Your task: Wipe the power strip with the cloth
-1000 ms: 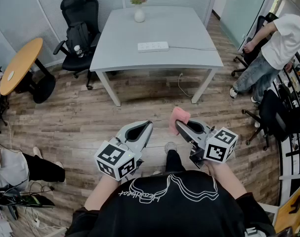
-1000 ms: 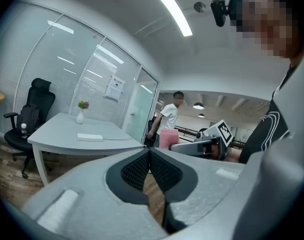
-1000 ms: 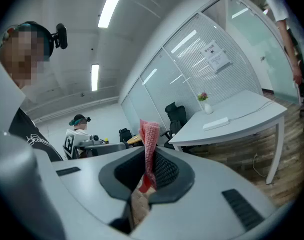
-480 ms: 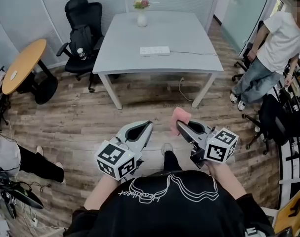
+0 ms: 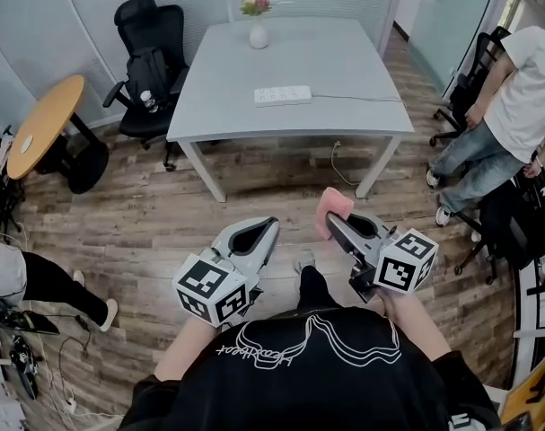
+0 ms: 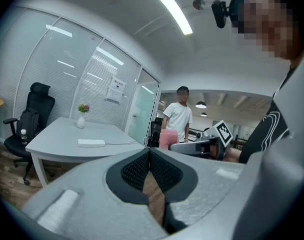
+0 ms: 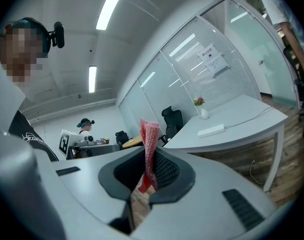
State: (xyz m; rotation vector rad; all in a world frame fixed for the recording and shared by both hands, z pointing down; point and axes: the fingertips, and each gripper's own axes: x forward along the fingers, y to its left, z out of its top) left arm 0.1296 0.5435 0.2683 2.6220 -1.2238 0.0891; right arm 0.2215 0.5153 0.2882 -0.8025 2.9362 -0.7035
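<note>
A white power strip lies on the grey table, its cord running off to the right; it also shows as the power strip and the power strip in the gripper views. My right gripper is shut on a pink cloth, which stands up between its jaws as the cloth. My left gripper is shut with nothing in it, its pads pressed together. Both grippers hang over the wooden floor, well short of the table's near edge.
A vase of flowers stands at the table's far side. A black office chair sits left of the table, a round wooden table further left. A person stands at the right by more chairs. Cables lie on the floor.
The view has drifted slightly toward the table; both grippers keep their pose, the right one a touch further right. The person at the right has shifted.
</note>
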